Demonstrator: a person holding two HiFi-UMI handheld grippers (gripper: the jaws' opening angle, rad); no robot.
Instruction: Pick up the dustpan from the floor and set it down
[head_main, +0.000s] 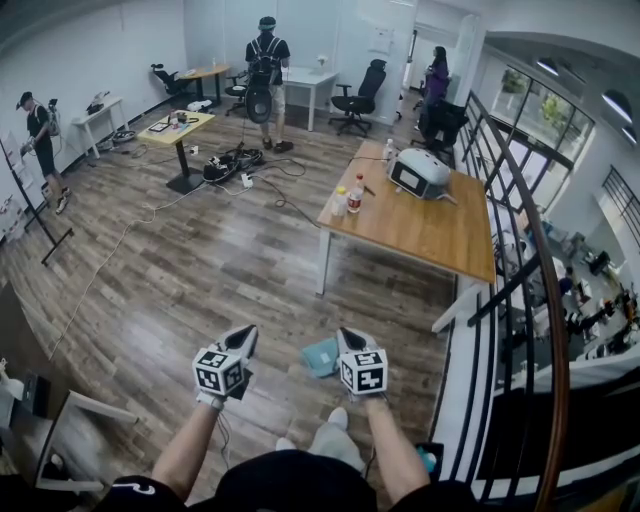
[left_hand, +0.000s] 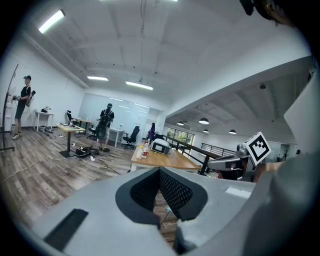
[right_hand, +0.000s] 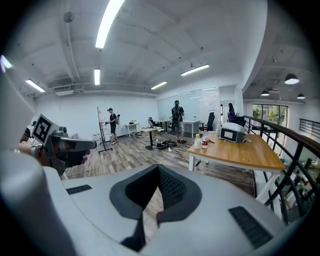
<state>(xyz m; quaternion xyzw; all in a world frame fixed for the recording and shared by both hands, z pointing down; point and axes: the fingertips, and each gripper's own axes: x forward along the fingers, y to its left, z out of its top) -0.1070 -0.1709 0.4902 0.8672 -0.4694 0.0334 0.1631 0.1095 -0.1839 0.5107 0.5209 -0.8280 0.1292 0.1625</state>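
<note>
Head view shows the teal dustpan (head_main: 320, 356) on the floor, lower centre, between left gripper (head_main: 245, 338) and right gripper (head_main: 347, 338). Only the gripper views settle the jaws (both pairs closed, empty).

This was an open-plan office or lab on an upper level. A long wooden counter (head_main: 420, 225) stood on plank flooring (head_main: 200, 280) and carried a white machine (head_main: 418, 172) and bottles (head_main: 355, 195). Beyond the counter were black swivel chairs (head_main: 358, 97), smaller counters (head_main: 178, 128), floor cables (head_main: 235, 165) and standing people (head_main: 266, 70). Right of the counter, a dark metal railing (head_main: 520, 250) overlooked a lower floor (head_main: 600, 300). Strip lights (right_hand: 107, 22) ran across the white ceiling above the counter.
</note>
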